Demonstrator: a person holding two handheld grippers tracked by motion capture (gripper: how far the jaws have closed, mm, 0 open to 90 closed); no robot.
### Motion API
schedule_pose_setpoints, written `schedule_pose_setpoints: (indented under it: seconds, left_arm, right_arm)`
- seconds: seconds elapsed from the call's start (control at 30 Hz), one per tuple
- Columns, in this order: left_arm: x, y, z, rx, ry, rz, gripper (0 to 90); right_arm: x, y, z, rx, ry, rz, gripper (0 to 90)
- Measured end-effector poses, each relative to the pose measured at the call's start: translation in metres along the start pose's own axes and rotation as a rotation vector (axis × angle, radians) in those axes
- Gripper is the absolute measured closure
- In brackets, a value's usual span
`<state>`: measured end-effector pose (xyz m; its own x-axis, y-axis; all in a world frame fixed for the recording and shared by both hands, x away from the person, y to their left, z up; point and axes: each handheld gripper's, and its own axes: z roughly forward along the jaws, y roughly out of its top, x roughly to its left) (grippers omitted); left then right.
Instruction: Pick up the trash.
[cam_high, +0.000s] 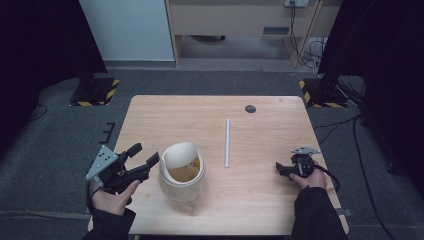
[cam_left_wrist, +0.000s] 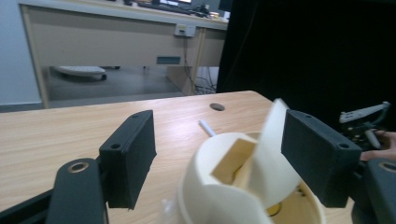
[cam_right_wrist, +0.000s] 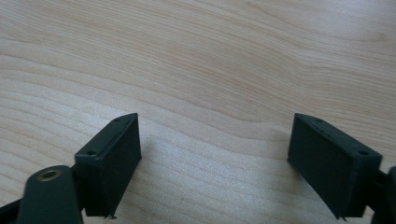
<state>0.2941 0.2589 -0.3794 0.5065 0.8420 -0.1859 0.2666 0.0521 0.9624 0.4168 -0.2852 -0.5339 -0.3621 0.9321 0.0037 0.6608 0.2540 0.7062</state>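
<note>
While cup (cam_high: 182, 172) stands at near-left of table (cam_high: 270, 200) with lid flap (cam_left_wrist: 268, 154) raised and straw (cam_high: 227, 142) lying apart toward centre, your work looks barely begun: straw not yet picked up, nothing in cup's opening. Your left gripper (cam_high: 141, 156): jaws wide apart, straddling cup rim, gripping nothing. Your right gripper (cam_high: 280, 169): jaws spread, empty, low over bare wood, well away from straw.

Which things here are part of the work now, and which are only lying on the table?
Part of the work:
- cup, lid flap raised, brown liquid inside
- left gripper, open beside the cup
- straw

Only lying about:
- dark round disc near the far edge
- right gripper, open over bare table
</note>
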Motion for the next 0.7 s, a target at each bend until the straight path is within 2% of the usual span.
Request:
schedule_pose_setpoints:
  seconds: [0.17, 0.3, 0.4, 0.43, 0.5, 0.6, 0.7]
  left_arm:
    - [0.012, -0.007, -0.002, 0.026, 0.042, -0.004, 23.7]
    - [0.030, -0.029, -0.003, 0.103, 0.095, -0.008, 22.0]
    - [0.044, -0.049, -0.004, 0.163, 0.130, -0.027, 21.2]
    - [0.050, -0.057, -0.004, 0.197, 0.147, -0.036, 20.8]
    - [0.057, -0.067, -0.003, 0.238, 0.161, -0.050, 20.6]
    - [0.065, -0.076, 0.000, 0.273, 0.177, -0.065, 20.0]
    - [0.069, -0.082, 0.006, 0.312, 0.171, -0.070, 19.6]
  right_arm:
    - [-0.001, 0.001, -0.003, 0.011, 0.002, 0.004, 21.3]
    - [-0.002, 0.004, -0.007, -0.002, 0.009, 0.035, 23.7]
    - [-0.003, 0.008, -0.011, -0.030, 0.005, 0.049, 25.3]
    - [-0.002, 0.008, -0.012, -0.032, 0.003, 0.055, 25.5]
    - [-0.002, 0.010, -0.013, -0.042, 0.000, 0.063, 25.5]
    - [-0.001, 0.015, -0.014, -0.050, 0.014, 0.075, 25.1]
    - [0.001, 0.020, -0.016, -0.060, 0.027, 0.069, 25.2]
